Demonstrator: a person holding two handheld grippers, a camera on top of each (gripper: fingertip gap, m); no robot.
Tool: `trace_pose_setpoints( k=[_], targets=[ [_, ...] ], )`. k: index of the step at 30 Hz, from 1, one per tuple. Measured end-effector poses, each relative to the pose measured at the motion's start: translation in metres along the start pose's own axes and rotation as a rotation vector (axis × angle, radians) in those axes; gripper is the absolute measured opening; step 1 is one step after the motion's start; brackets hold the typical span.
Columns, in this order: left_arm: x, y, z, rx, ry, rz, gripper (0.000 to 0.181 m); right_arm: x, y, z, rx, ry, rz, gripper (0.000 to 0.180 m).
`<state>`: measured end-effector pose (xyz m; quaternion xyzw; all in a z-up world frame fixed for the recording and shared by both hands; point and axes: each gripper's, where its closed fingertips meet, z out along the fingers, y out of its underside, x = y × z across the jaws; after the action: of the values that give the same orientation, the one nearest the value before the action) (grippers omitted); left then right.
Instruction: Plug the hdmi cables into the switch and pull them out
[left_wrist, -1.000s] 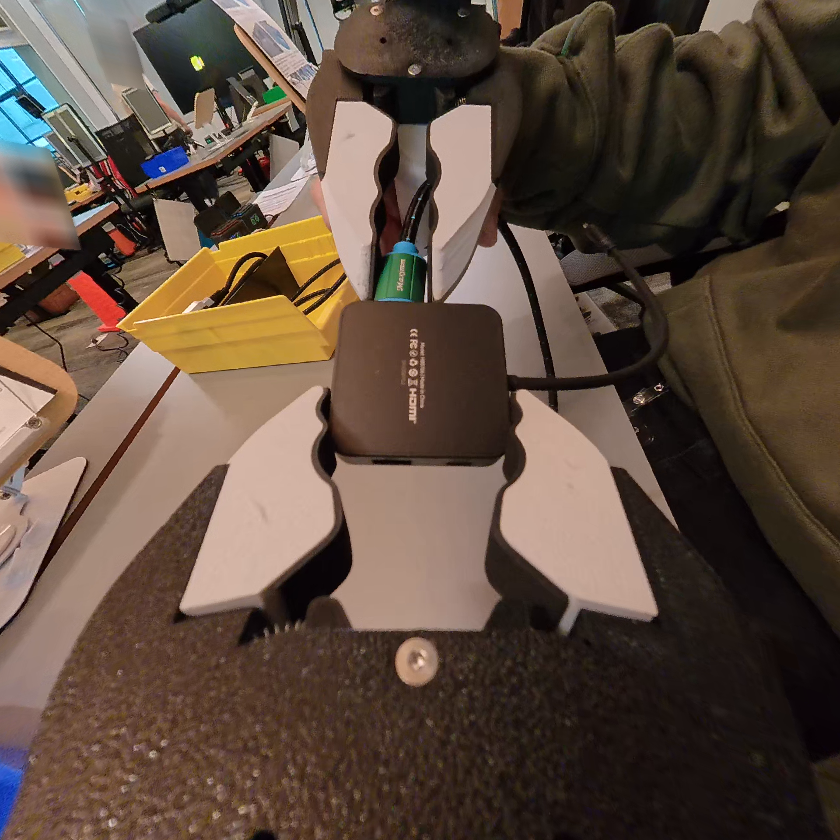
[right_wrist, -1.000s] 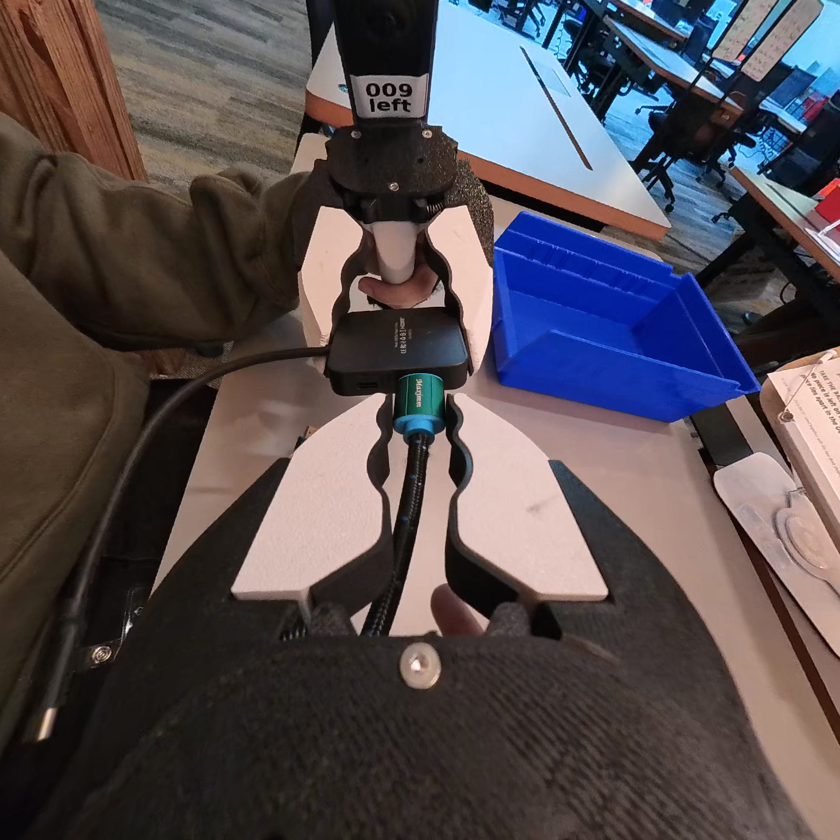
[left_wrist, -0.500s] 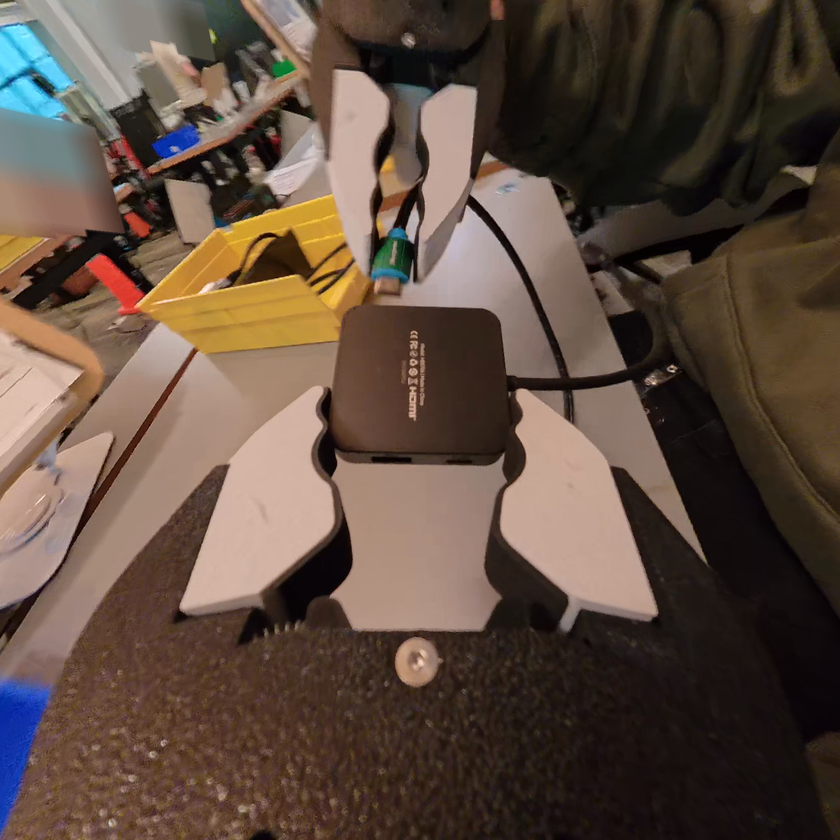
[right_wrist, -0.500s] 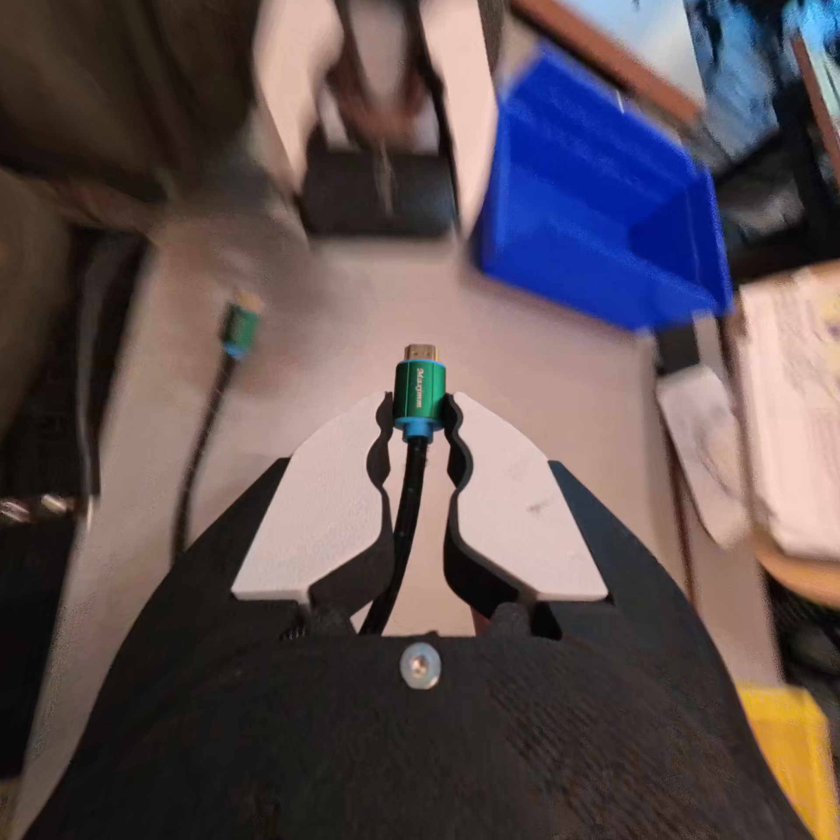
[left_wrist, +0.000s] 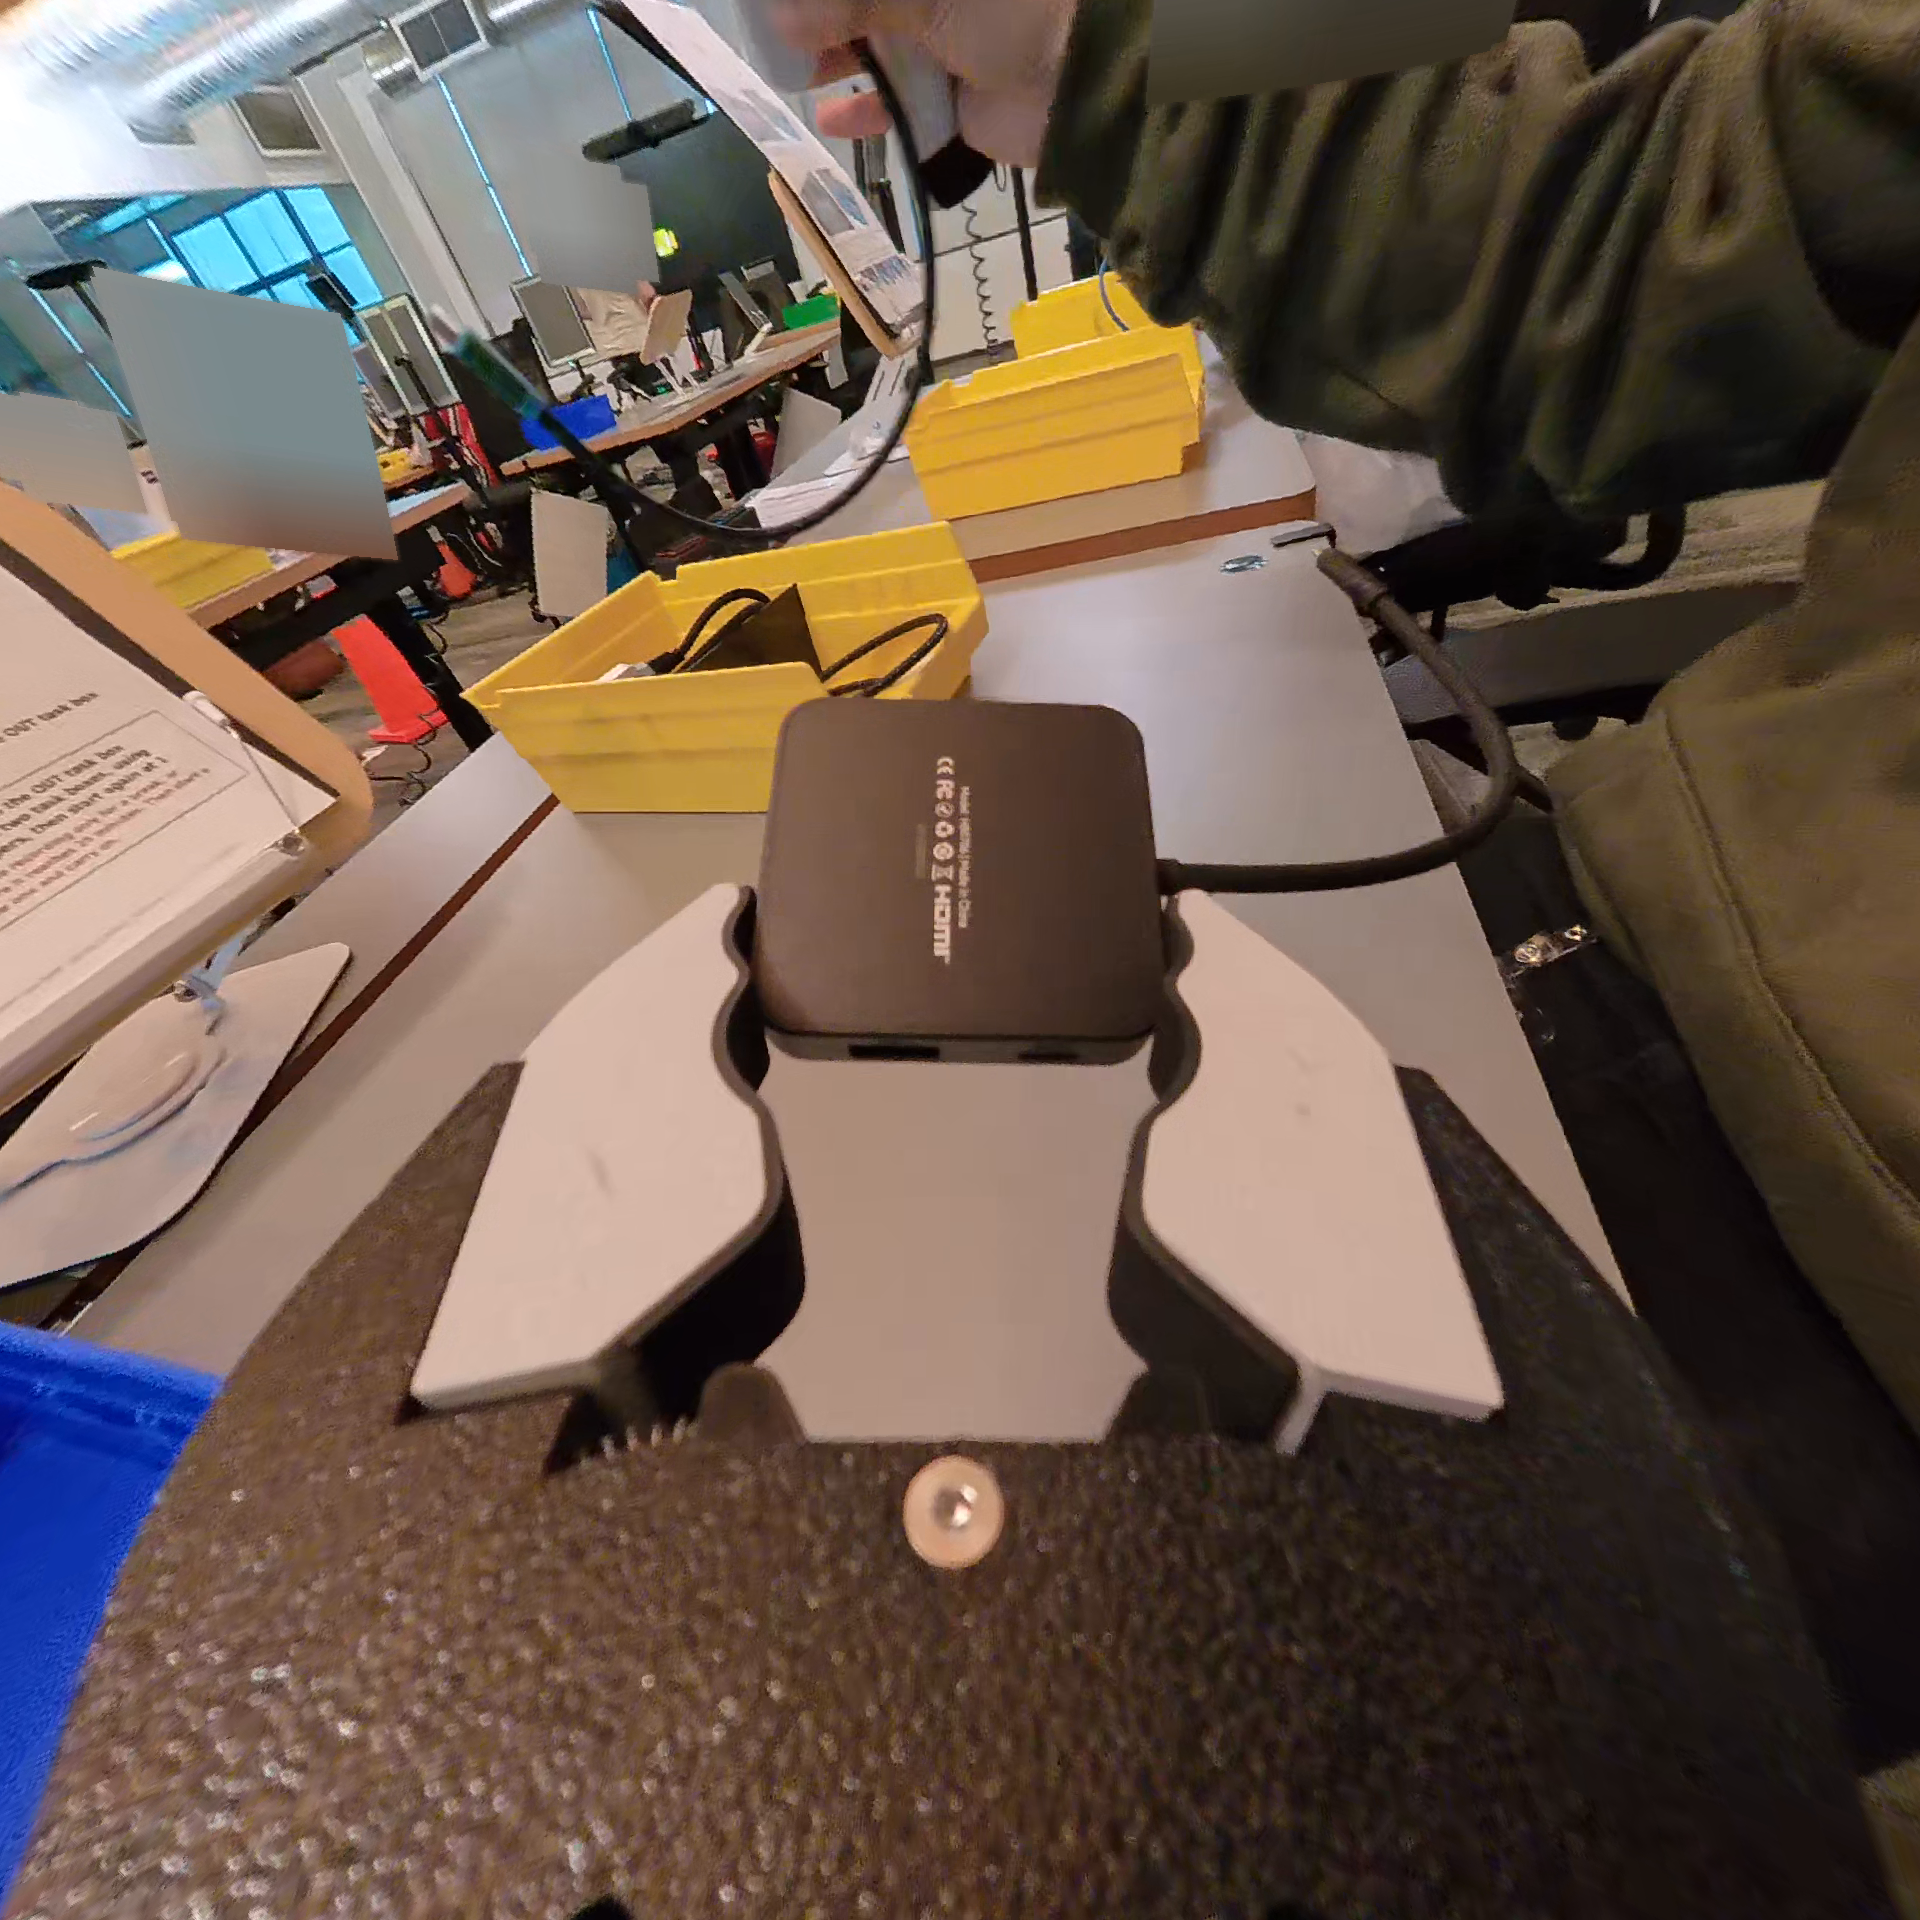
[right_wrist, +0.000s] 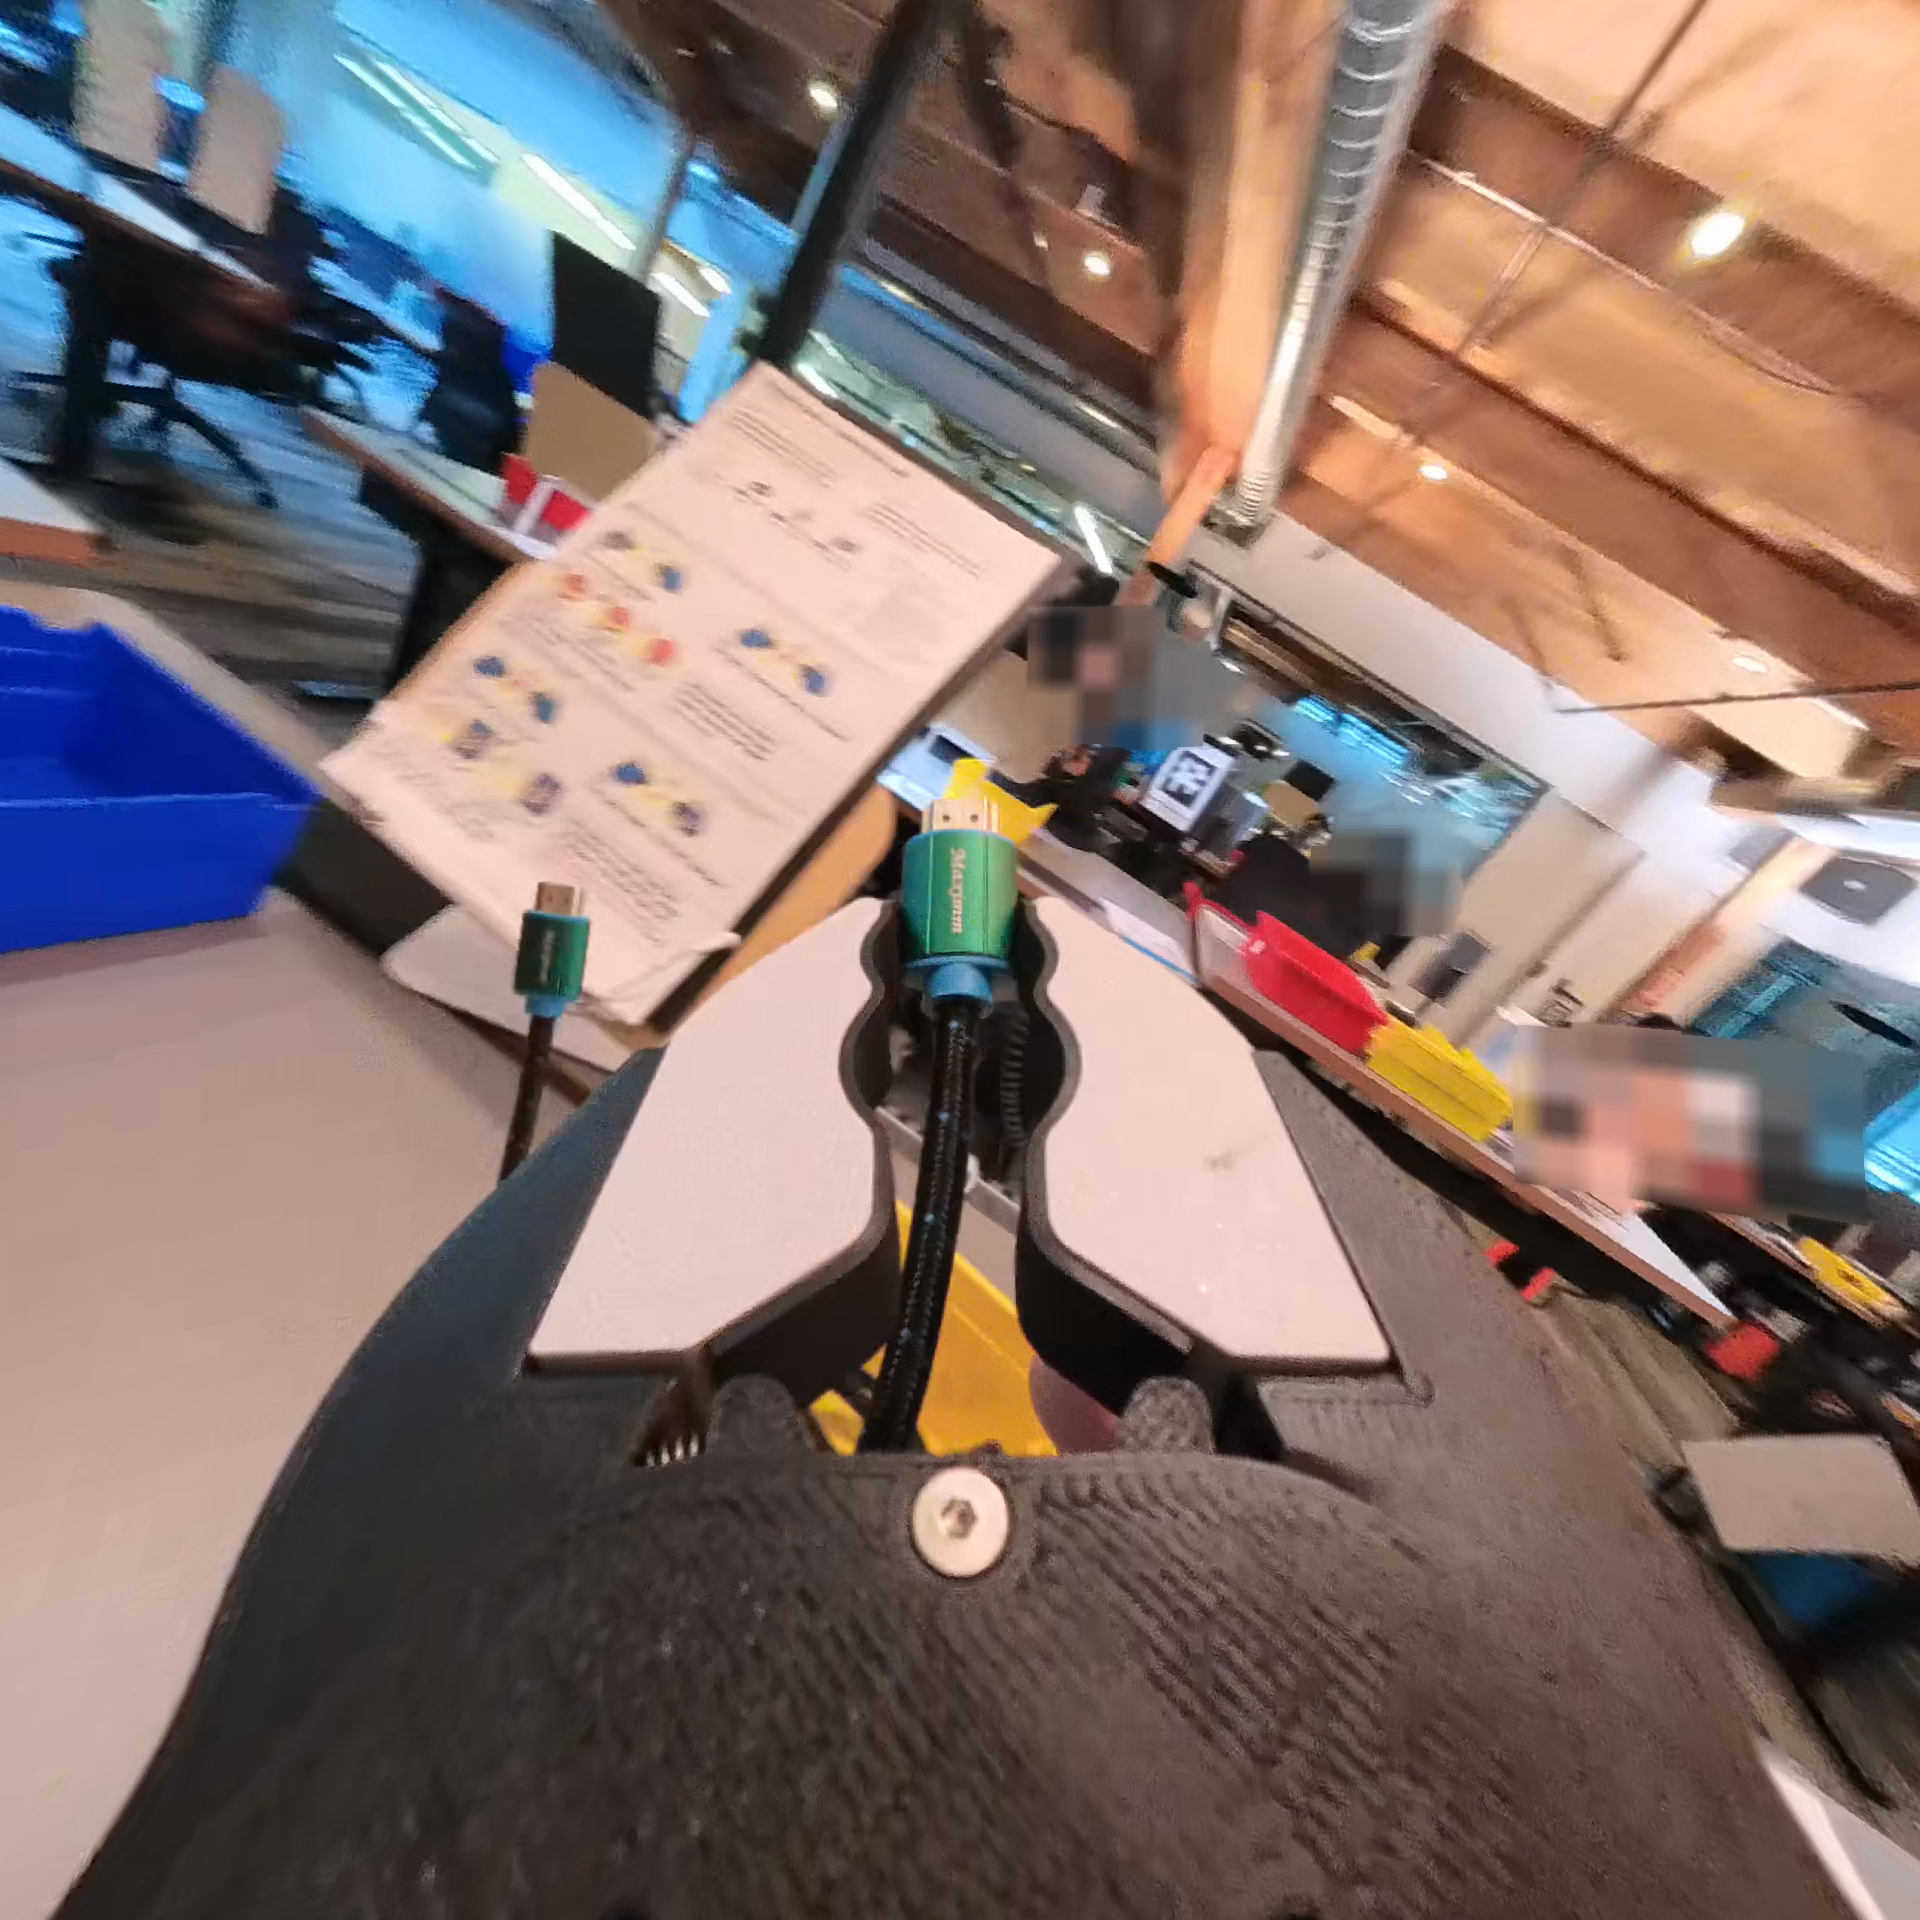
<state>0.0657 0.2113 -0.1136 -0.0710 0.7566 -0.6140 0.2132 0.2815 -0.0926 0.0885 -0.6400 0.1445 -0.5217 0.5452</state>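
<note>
My left gripper (left_wrist: 956, 920) is shut on the black HDMI switch (left_wrist: 956, 831) and holds it level over the grey table (left_wrist: 644, 894). The switch's near ports are empty, and its own black cable (left_wrist: 1351, 862) runs off to the right. My right gripper (right_wrist: 958, 925) is shut on a green HDMI plug (right_wrist: 951, 899), which is raised in the air and points up and away. Its braided cable (right_wrist: 935, 1195) runs back between the fingers. A second green plug (right_wrist: 551, 951) sticks up to its left. It also shows in the left wrist view (left_wrist: 488, 369), on a looping cable.
A yellow bin (left_wrist: 665, 717) with cables sits just beyond the switch, and another yellow bin (left_wrist: 1060, 426) lies farther back. A blue bin (right_wrist: 104, 790) and a tilted instruction sheet on a stand (right_wrist: 686, 665) are to the side. A person's green sleeve (left_wrist: 1455, 260) reaches over the table's right side.
My right gripper pulled the green plug out of the switch, then lifted and swung away with it. My left gripper kept hold of the switch.
</note>
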Motion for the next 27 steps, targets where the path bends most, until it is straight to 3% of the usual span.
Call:
trace_pose_setpoints(
  k=[4, 8, 13, 17, 20, 24, 25, 27],
  targets=[
    [0.003, 0.0, 0.004, -0.006, 0.014, 0.004, 0.072, 0.033, 0.056, 0.011, -0.01, 0.144, -0.112, 0.021],
    [0.003, 0.003, 0.007, -0.001, 0.026, -0.009, 0.072, 0.026, 0.116, 0.01, -0.09, 0.211, -0.256, 0.022],
    [0.003, 0.008, 0.009, -0.006, 0.036, -0.027, 0.072, -0.046, 0.14, 0.012, -0.066, -0.046, -0.272, 0.021],
    [0.005, 0.011, 0.014, -0.016, 0.054, -0.034, 0.072, -0.104, 0.153, 0.01, -0.097, -0.254, -0.418, 0.022],
    [0.008, 0.013, 0.017, -0.028, 0.071, -0.034, 0.072, -0.141, 0.18, 0.004, -0.186, -0.449, -0.467, 0.019],
    [0.009, 0.013, 0.02, -0.026, 0.075, -0.034, 0.072, -0.159, 0.247, -0.011, -0.52, -0.636, -0.373, 0.02],
    [0.009, 0.013, 0.02, -0.024, 0.073, -0.036, 0.072, -0.158, 0.256, -0.01, -0.571, -0.615, -0.328, 0.02],
    [0.009, 0.013, 0.021, -0.023, 0.073, -0.04, 0.072, -0.15, 0.255, -0.002, -0.591, -0.548, -0.27, 0.04]
  ],
)
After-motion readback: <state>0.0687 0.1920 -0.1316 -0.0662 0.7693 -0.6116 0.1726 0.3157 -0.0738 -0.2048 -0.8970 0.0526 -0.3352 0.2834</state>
